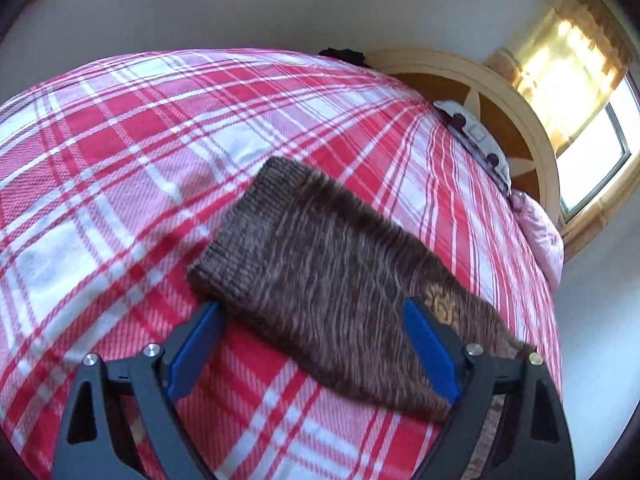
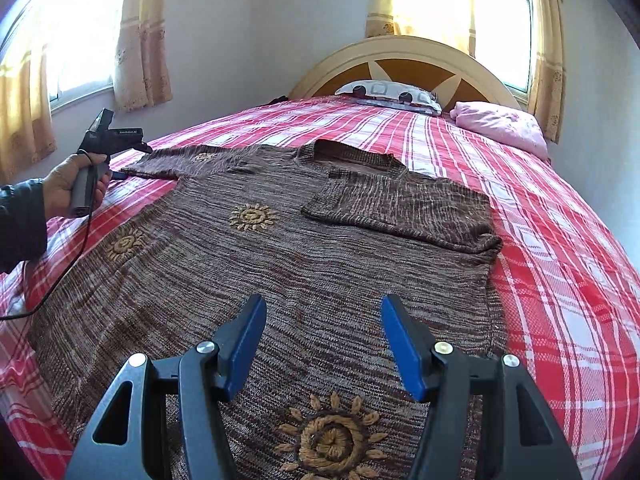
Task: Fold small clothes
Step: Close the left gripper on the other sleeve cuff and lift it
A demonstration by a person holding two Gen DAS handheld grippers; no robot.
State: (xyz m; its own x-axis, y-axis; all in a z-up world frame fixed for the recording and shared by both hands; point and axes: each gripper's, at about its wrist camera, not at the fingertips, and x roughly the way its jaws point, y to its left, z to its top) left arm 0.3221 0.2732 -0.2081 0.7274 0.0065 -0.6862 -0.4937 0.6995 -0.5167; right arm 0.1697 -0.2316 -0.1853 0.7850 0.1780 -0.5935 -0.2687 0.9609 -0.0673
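Observation:
A brown knit sweater [image 2: 248, 272] with tan sun embroidery lies flat on the red plaid bed [image 2: 568, 264]. Its right sleeve [image 2: 404, 208] is folded over the chest; its left sleeve [image 2: 180, 162] lies stretched out to the left. In the left wrist view that left sleeve [image 1: 320, 272] runs between the fingers of my left gripper [image 1: 316, 312], which is open just above it, near the cuff. The left gripper also shows in the right wrist view [image 2: 134, 160], held by a hand at the sleeve end. My right gripper [image 2: 324, 320] is open and empty over the sweater's lower body.
A patterned pillow [image 2: 390, 94] and a pink pillow [image 2: 502, 124] lie against the wooden headboard [image 2: 404, 54]. Curtained windows [image 2: 500, 24] stand behind and at the left. A black cable [image 2: 60, 284] trails from the left gripper across the bed's left edge.

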